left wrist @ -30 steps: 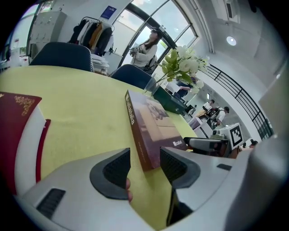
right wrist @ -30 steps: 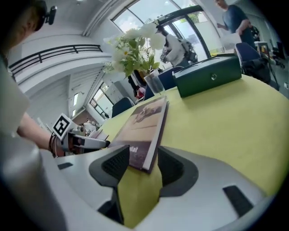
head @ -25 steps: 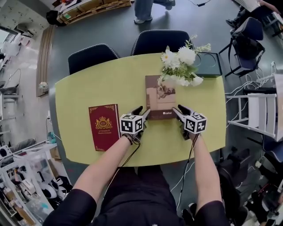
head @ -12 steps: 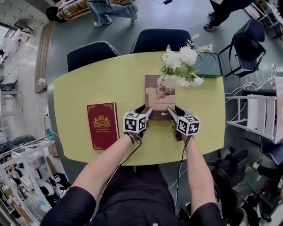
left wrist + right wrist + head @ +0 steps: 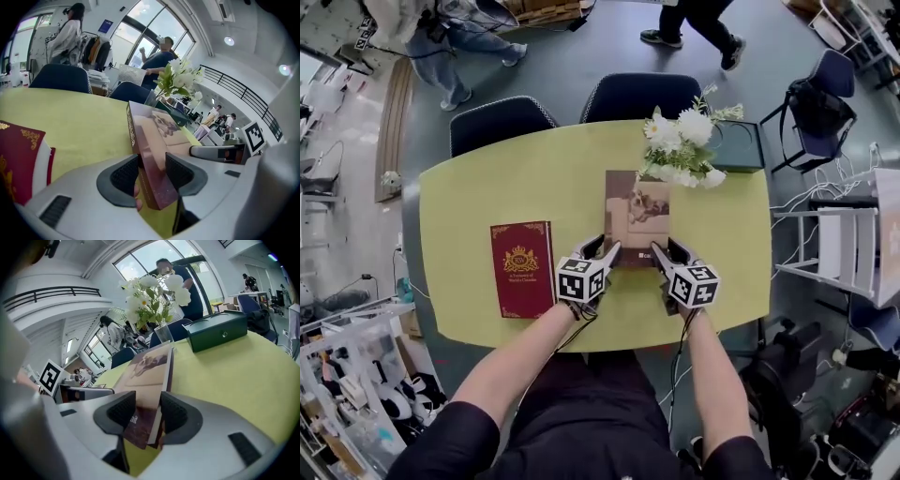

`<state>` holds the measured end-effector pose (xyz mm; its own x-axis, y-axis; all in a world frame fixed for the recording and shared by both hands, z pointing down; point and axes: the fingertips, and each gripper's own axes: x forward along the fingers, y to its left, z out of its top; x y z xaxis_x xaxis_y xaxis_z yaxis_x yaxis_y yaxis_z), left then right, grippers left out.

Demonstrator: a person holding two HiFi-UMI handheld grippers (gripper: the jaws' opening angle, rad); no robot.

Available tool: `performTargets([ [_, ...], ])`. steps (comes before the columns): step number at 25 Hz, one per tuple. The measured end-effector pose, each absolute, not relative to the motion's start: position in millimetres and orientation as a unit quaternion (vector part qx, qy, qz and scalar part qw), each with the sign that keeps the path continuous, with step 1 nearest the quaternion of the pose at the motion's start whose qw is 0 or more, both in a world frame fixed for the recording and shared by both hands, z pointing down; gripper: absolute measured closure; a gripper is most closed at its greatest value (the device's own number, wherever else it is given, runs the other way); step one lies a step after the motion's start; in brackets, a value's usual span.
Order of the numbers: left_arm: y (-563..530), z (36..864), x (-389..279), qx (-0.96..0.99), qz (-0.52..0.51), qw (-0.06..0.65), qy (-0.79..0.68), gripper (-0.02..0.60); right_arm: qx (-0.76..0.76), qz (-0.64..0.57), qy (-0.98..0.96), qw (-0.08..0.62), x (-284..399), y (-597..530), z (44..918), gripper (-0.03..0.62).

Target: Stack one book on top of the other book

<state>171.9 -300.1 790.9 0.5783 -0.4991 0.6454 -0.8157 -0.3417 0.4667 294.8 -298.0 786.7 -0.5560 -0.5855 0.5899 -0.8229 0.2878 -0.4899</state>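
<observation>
A brown book (image 5: 636,211) lies lengthwise at the middle of the yellow table (image 5: 487,187), its near end raised a little. My left gripper (image 5: 606,251) is shut on its near left corner, and the left gripper view shows the brown book (image 5: 150,140) clamped between both pads. My right gripper (image 5: 662,251) holds the near right corner; its jaws have just been closing, and the brown book (image 5: 145,376) now sits between them. A red book (image 5: 522,268) with a gold crest lies flat to the left, and the red book (image 5: 18,164) shows beside the left jaw.
A vase of white flowers (image 5: 680,141) stands right behind the brown book, with a dark green box (image 5: 738,141) to its right. Two dark chairs (image 5: 502,122) (image 5: 642,94) sit at the far edge. People walk on the floor beyond.
Both grippers have drawn in onto the brown book's near corners, the right one shifting left. The book's near end has come up off the table.
</observation>
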Motion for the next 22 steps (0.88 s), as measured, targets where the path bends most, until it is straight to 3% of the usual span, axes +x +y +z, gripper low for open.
performTargets([
  [10, -276, 729, 113, 0.806, 0.179, 0.361, -0.434, 0.393, 0.453, 0.378, -0.797, 0.131, 236, -273, 729, 0.419],
  [22, -234, 687, -19, 0.798, 0.160, 0.345, -0.468, 0.393, 0.437, 0.383, -0.804, 0.130, 105, -233, 691, 0.419],
])
